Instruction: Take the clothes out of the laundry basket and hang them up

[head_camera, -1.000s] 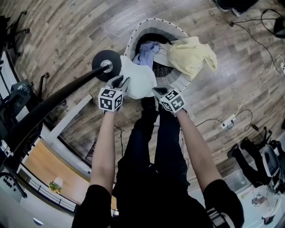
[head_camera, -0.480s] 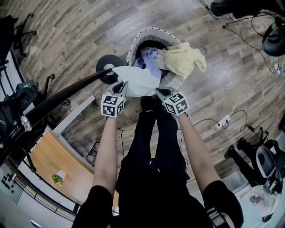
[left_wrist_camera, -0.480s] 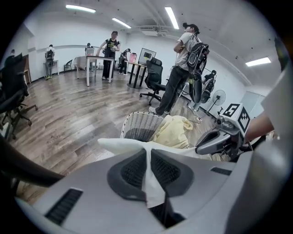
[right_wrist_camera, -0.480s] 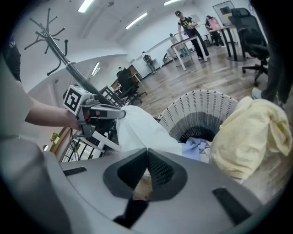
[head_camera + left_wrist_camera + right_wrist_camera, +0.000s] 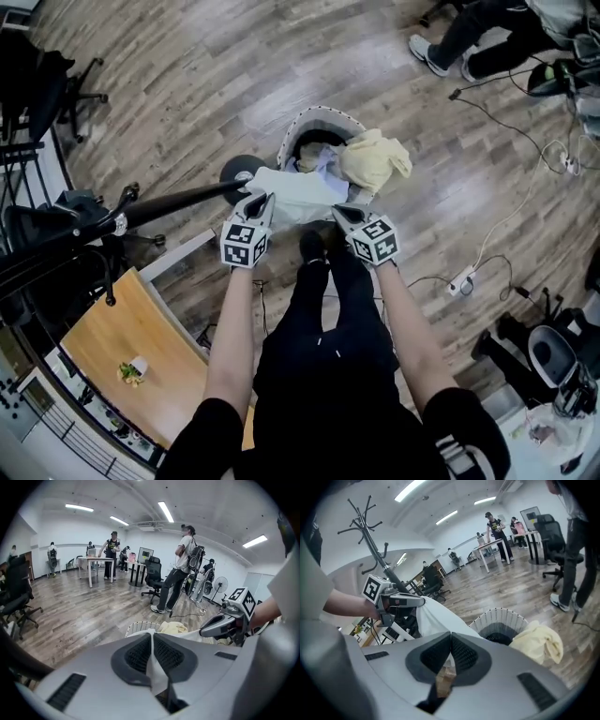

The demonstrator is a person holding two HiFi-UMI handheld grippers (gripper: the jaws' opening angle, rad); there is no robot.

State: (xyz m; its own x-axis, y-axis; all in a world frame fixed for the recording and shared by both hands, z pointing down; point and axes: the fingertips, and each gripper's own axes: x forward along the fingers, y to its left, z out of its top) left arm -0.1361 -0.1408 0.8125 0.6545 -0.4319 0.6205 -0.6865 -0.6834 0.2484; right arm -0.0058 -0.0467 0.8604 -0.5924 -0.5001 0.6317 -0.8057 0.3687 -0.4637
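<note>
White garment [image 5: 298, 194], taut and smooth

Open-plan office: desks [image 5: 96, 560], swivel chairs [image 5: 153, 576], a monitor [image 5: 145, 554], ceiling strip lights [image 5: 165, 511].

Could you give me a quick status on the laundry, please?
Left gripper jaws just closed, right gripper shut, both on the white garment. It hangs stretched between them over the laundry basket. Coat stand pole close at left.

White garment [image 5: 295, 192], pale yellow garment [image 5: 373, 161], lavender garment [image 5: 322, 166]; basket [image 5: 314, 116] white-ribbed with dark interior; floor [image 5: 187, 75] grey-brown wood-grain planks; coat stand [image 5: 178, 199] black; tabletop [image 5: 141, 347] light orange wood.
</note>
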